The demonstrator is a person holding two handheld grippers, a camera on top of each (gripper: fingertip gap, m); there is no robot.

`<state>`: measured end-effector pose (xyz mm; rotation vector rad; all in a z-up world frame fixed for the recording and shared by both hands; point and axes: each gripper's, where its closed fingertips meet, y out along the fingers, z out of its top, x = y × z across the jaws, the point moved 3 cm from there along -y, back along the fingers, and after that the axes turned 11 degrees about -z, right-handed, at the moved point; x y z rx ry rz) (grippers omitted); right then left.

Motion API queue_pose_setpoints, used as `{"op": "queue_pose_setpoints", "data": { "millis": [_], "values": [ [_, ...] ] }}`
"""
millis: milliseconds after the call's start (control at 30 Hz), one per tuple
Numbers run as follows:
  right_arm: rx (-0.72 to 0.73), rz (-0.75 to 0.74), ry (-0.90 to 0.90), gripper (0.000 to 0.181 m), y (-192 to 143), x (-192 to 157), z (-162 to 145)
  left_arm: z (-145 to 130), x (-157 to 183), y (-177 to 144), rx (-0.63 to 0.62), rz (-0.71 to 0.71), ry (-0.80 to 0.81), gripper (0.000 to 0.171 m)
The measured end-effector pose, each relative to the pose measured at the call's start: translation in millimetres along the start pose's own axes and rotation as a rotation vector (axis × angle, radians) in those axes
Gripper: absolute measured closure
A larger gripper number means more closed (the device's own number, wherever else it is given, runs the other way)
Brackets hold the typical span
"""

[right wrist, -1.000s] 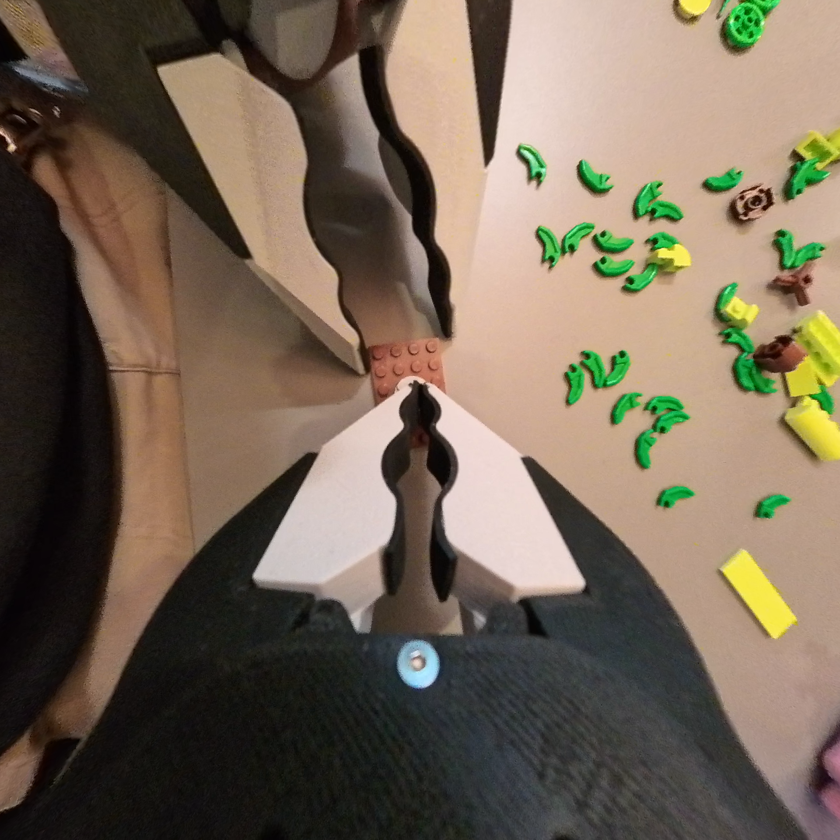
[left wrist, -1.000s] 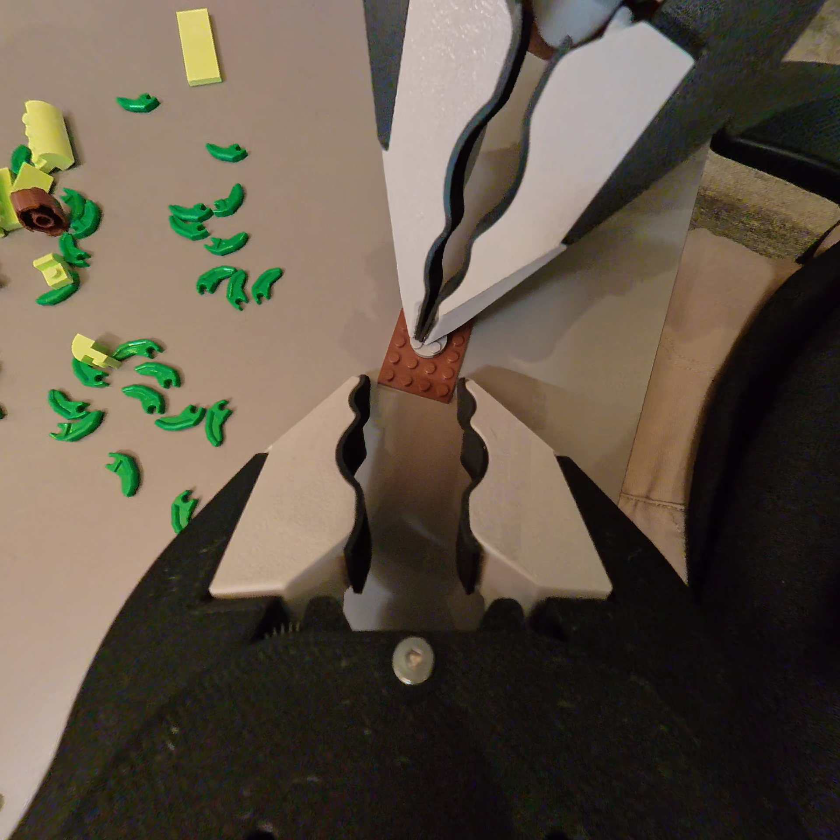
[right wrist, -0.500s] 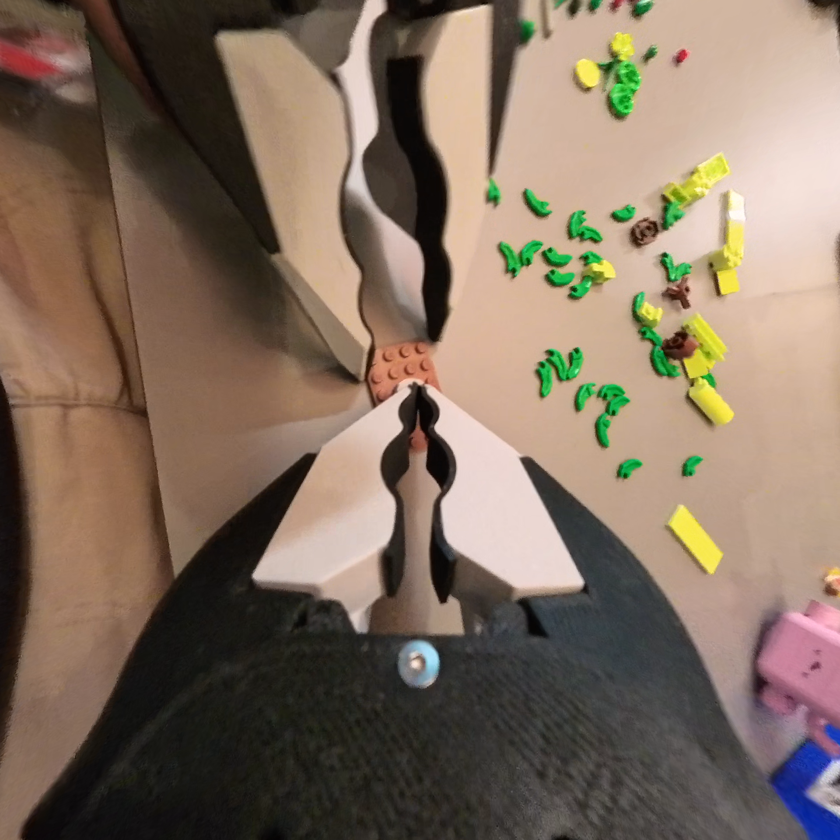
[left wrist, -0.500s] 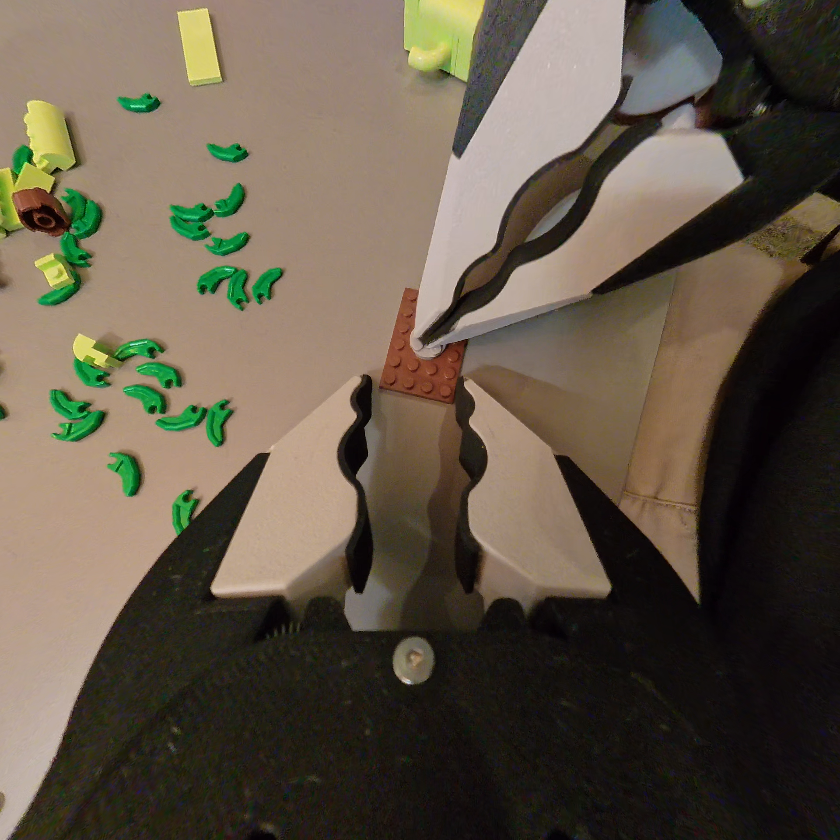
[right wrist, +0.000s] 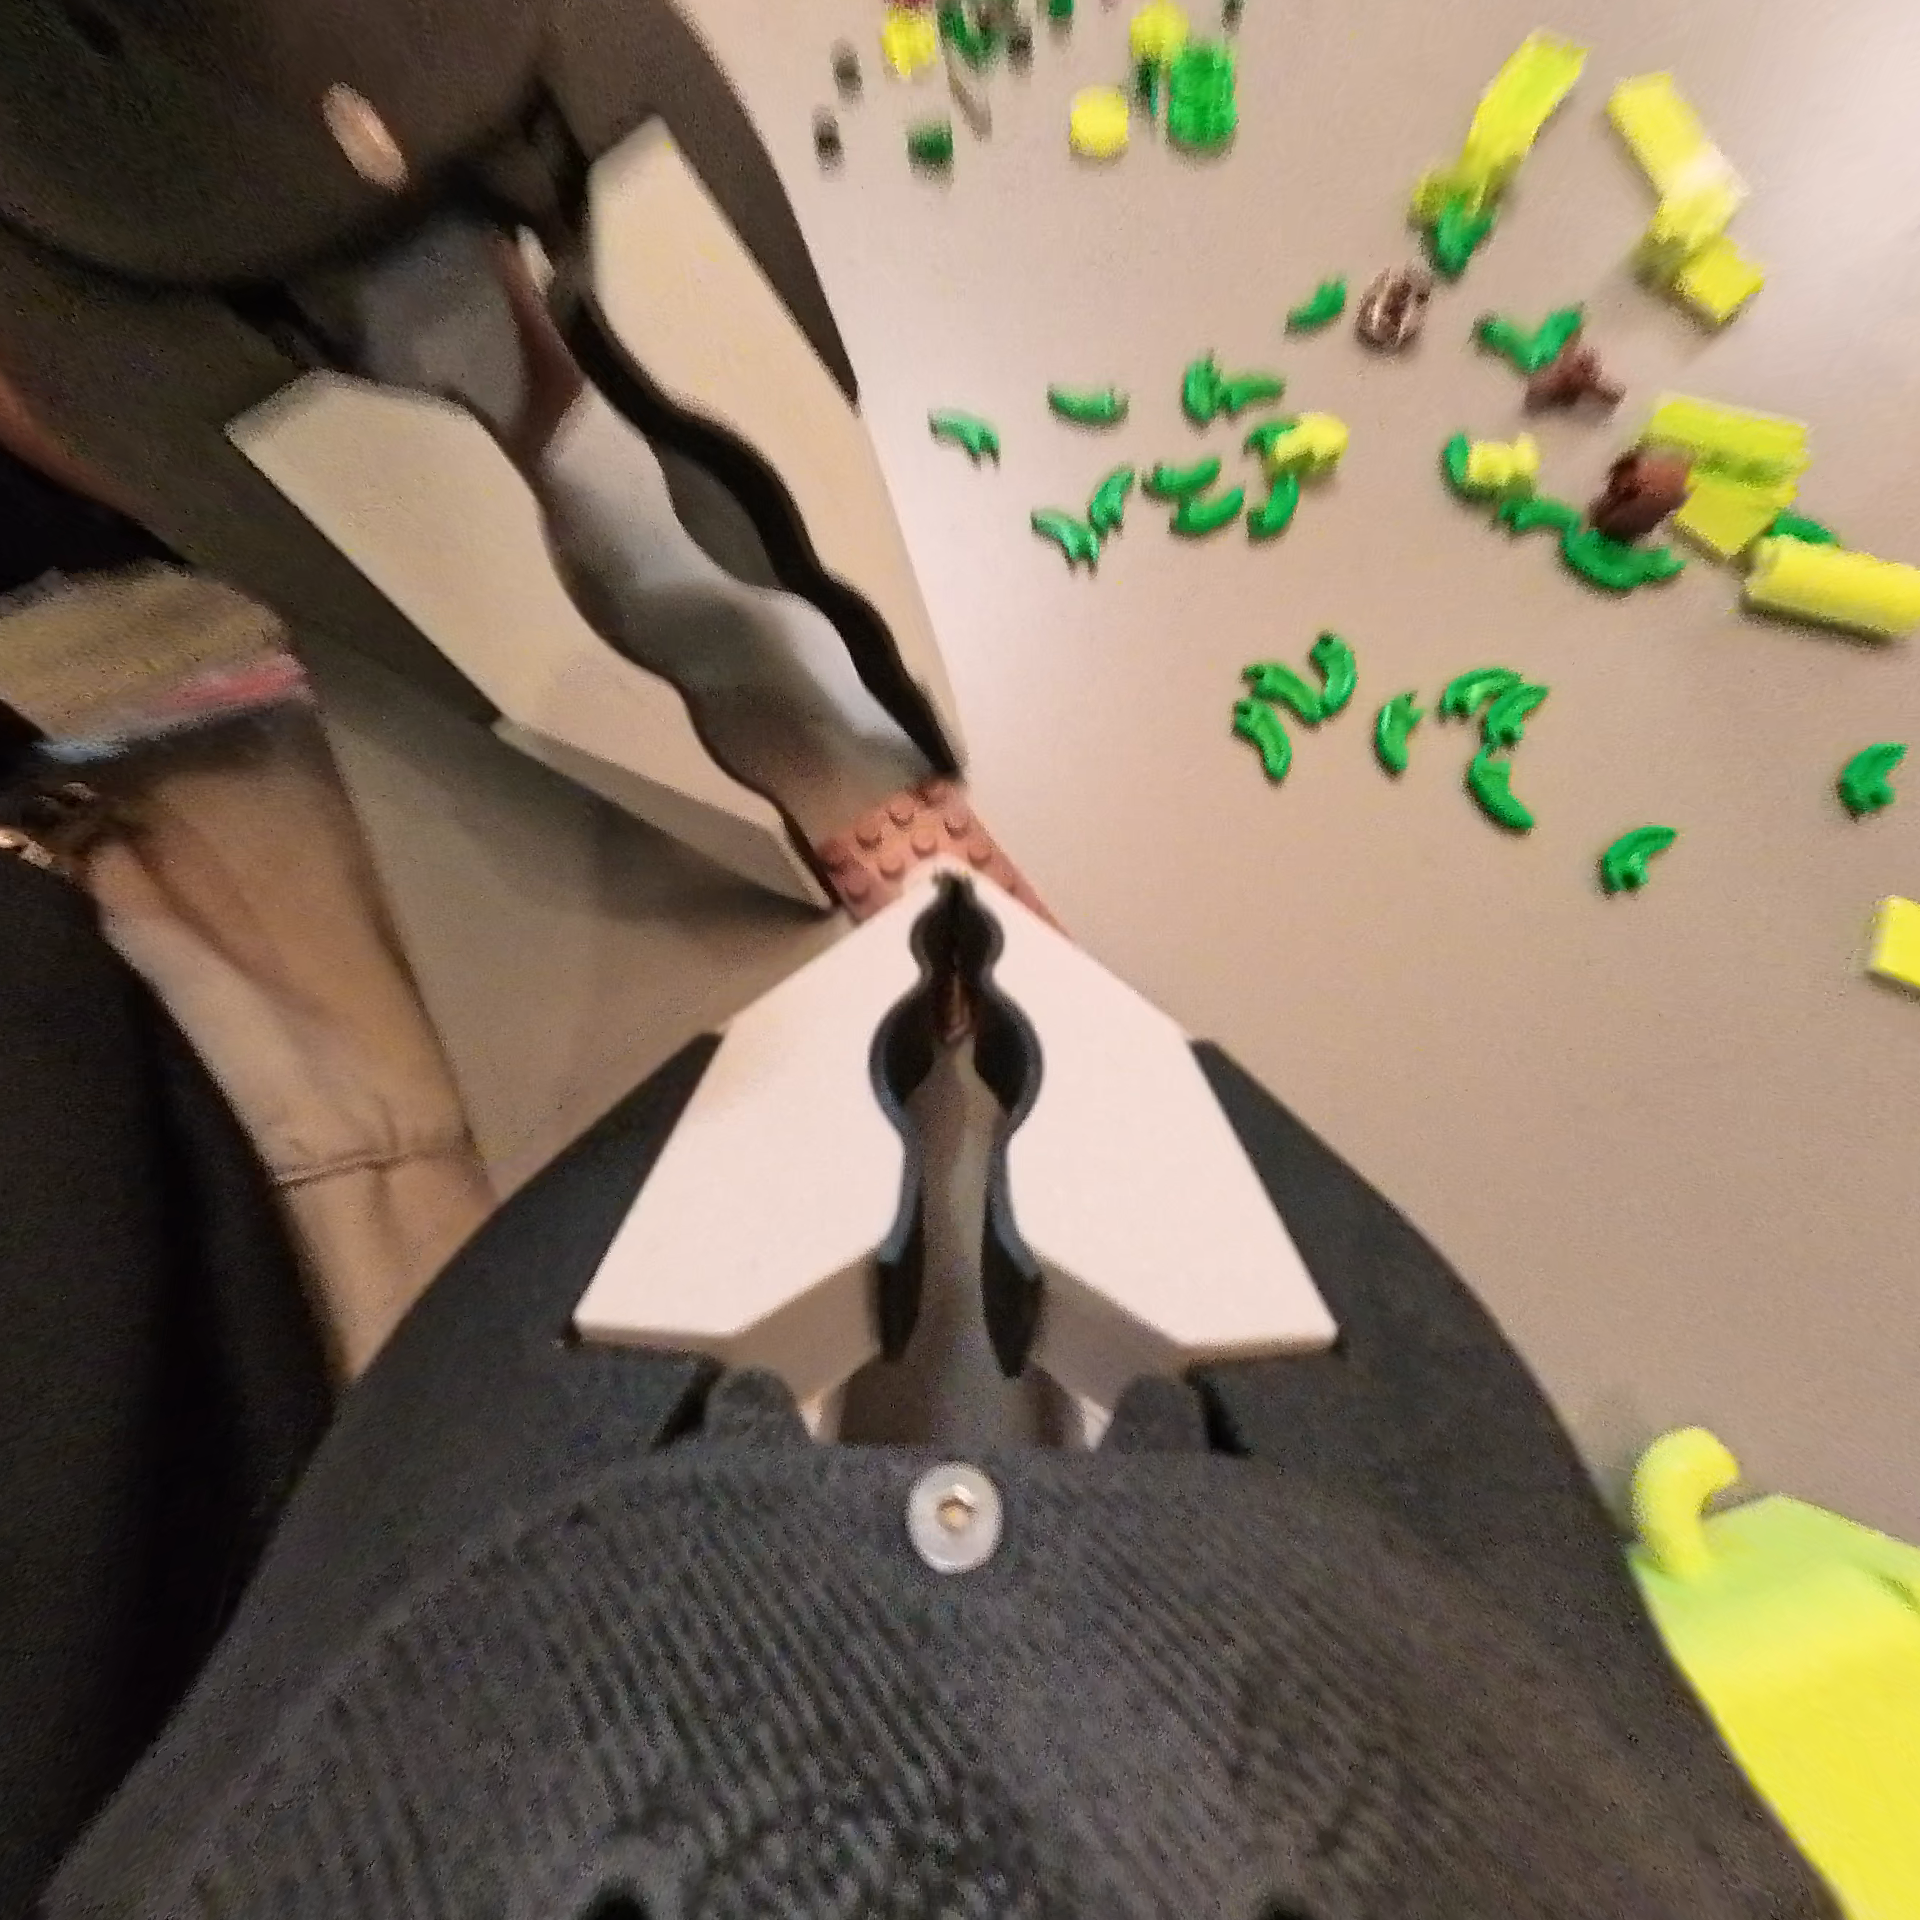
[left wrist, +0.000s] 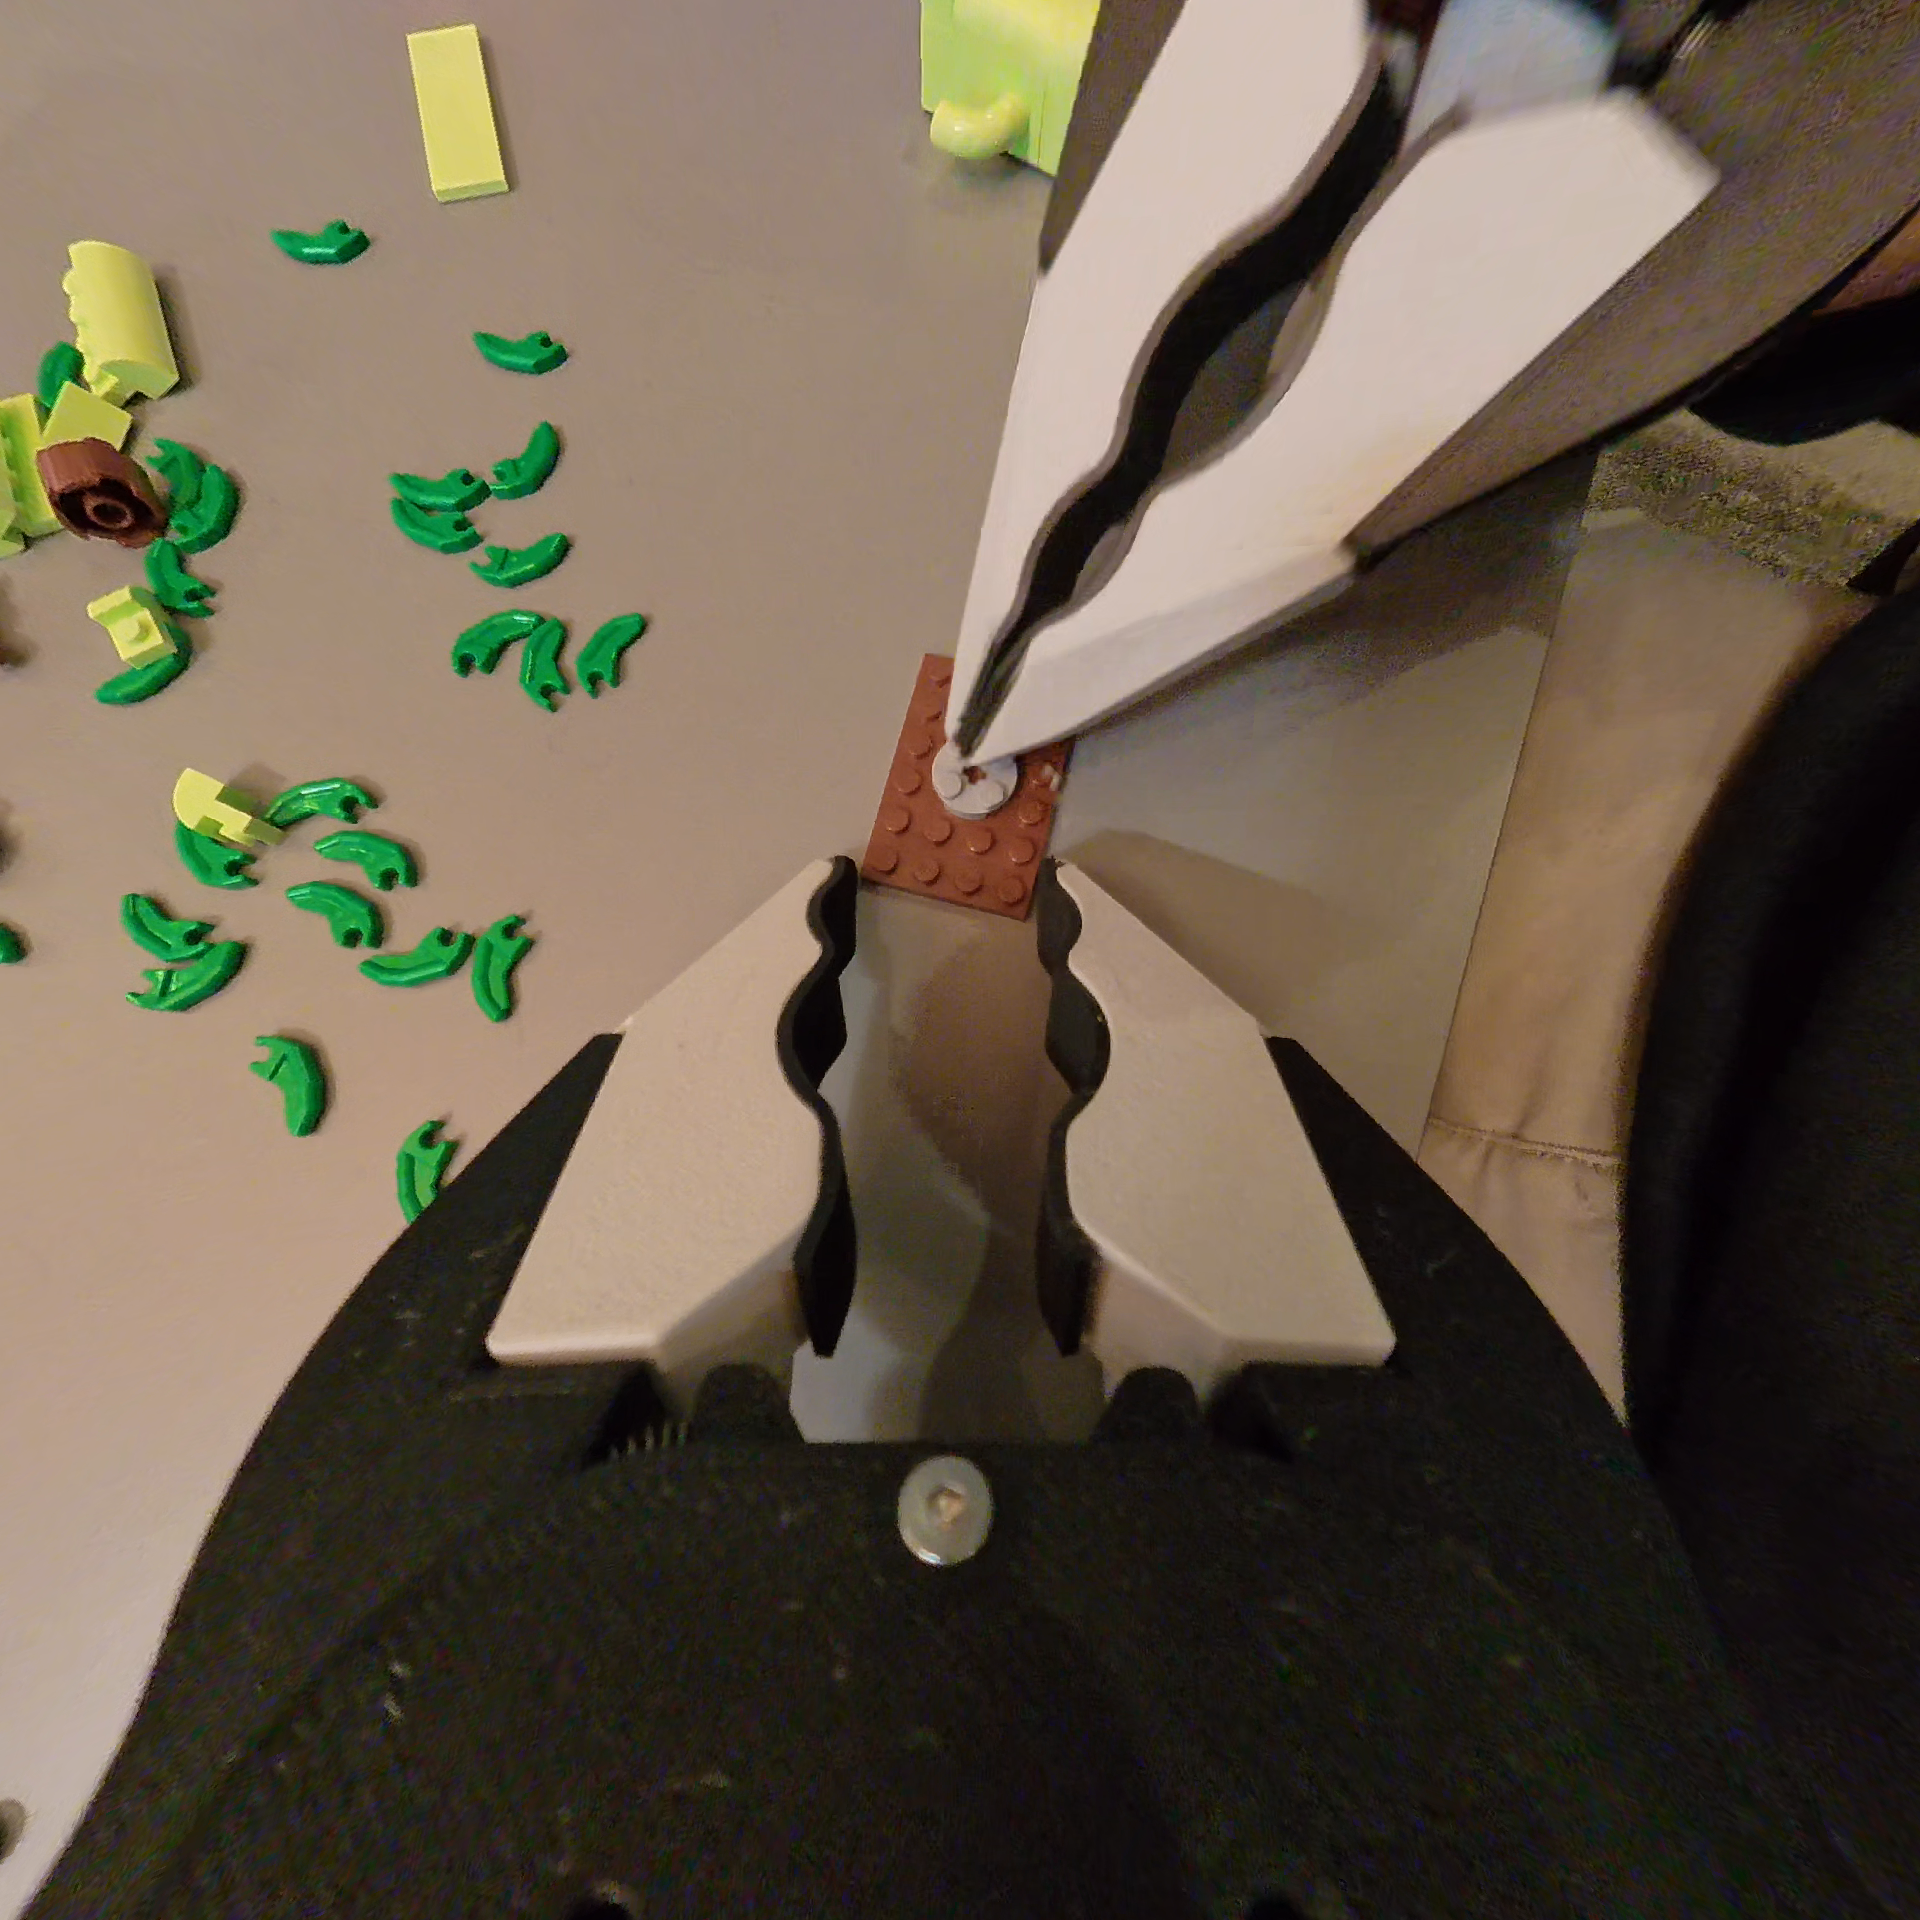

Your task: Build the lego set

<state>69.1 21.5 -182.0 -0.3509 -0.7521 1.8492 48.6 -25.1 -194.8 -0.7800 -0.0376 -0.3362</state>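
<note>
A brown studded plate (left wrist: 961, 847) lies near the table's right edge. My left gripper (left wrist: 940, 878) is shut on its near end, one fingertip at each side. My right gripper (left wrist: 971, 753) comes down from above, shut, with its tips on a small grey round piece (left wrist: 975, 798) that sits on the plate's studs. In the blurred right wrist view, my right gripper (right wrist: 951, 883) is shut over the plate (right wrist: 904, 831), and the left gripper (right wrist: 883, 831) reaches in from the upper left. The grey piece is hidden there.
Several green leaf pieces (left wrist: 520, 655) are scattered over the grey table to the left, with lime bricks (left wrist: 114, 317), a brown round piece (left wrist: 99, 499) and a lime tile (left wrist: 457, 109). A lime build (left wrist: 997, 73) stands behind. The table edge (left wrist: 1496, 935) and a person's beige trouser leg (left wrist: 1558, 987) are to the right. Only a small space, under 4 cm, lies between the two pairs of fingers.
The right gripper has swung and tilted above the plate, its tips staying on the grey round piece, which now shows more. The left gripper and the plate have held still.
</note>
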Motion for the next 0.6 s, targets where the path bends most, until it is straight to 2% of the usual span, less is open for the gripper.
{"op": "queue_pose_setpoints", "data": {
  "millis": [100, 233, 533, 600],
  "values": [
    [0.068, -0.022, 0.001, 0.181, -8, 2, 10, 0, 0, 0, 0.001, -0.002, -0.003, 0.137],
    [0.211, -0.015, 0.117, 0.181, -26, 13, 26, 0, 0, 0, 0.0, 0.001, 0.0, 0.138],
    [0.287, -0.055, 0.225, 0.181, -20, 32, 23, 0, 0, 0, 0.002, -0.004, -0.005, 0.138],
    [0.282, -0.026, 0.261, 0.181, -20, 35, 22, 0, 0, 0, 0.003, -0.007, -0.008, 0.139]
  ]
}}
